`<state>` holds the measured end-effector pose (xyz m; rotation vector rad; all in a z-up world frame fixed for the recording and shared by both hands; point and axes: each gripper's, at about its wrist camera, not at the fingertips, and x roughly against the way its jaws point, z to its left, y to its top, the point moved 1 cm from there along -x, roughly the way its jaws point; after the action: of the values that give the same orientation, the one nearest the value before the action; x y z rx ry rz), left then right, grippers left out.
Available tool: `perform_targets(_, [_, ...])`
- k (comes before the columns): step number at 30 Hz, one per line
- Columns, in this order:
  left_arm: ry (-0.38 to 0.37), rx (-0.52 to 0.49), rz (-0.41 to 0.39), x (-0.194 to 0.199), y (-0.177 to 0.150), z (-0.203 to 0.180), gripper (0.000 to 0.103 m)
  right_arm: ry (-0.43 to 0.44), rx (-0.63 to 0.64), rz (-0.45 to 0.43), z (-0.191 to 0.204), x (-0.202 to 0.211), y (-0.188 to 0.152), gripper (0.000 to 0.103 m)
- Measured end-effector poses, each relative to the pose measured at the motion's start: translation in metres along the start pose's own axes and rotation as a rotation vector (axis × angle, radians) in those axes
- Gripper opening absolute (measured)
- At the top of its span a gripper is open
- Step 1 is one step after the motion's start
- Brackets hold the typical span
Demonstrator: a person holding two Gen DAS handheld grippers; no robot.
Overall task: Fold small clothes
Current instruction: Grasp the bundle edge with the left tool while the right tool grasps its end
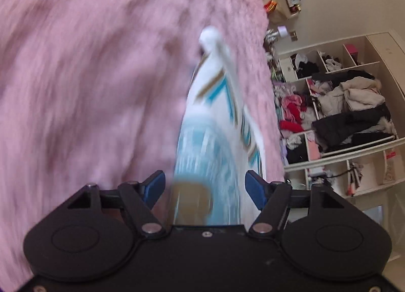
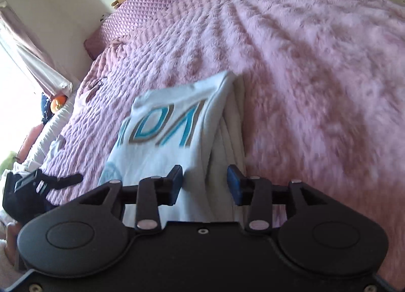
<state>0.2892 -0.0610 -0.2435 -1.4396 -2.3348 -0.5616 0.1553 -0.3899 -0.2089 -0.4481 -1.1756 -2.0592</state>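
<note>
Shelving unit [image 1: 354, 119]: cubbies stuffed with jumbled clothes. White printed T-shirt [image 2: 162, 137]: on pink fluffy blanket [image 2: 303, 76]. Left gripper [image 1: 205, 188], right gripper [image 2: 205, 183]: both tilted, jaws spread, straddling the shirt.

Fluffy pink blanket [image 2: 291, 64], quilted headboard [image 2: 157, 0], cluttered white shelves [image 1: 354, 119].
</note>
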Motion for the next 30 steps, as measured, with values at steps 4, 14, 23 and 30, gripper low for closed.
perform_targets(4, [-0.008, 0.026, 0.039, 0.0, -0.043, 0.012, 0.059, -0.021, 0.006, 0.008, 0.002, 0.0, -0.007, 0.04])
perform_targets(14, [0.047, -0.047, -0.001, 0.015, -0.054, -0.004, 0.017, -0.085, -0.006, -0.052, 0.009, 0.015, -0.001, 0.0])
perform_targets(23, [0.065, -0.042, 0.027, 0.016, -0.064, 0.014, 0.048, -0.041, -0.026, -0.032, -0.003, 0.028, -0.02, 0.022])
perform_targets(30, [0.068, -0.058, 0.058, 0.015, -0.084, 0.011, 0.053, -0.058, 0.073, 0.02, 0.003, 0.051, -0.046, 0.025])
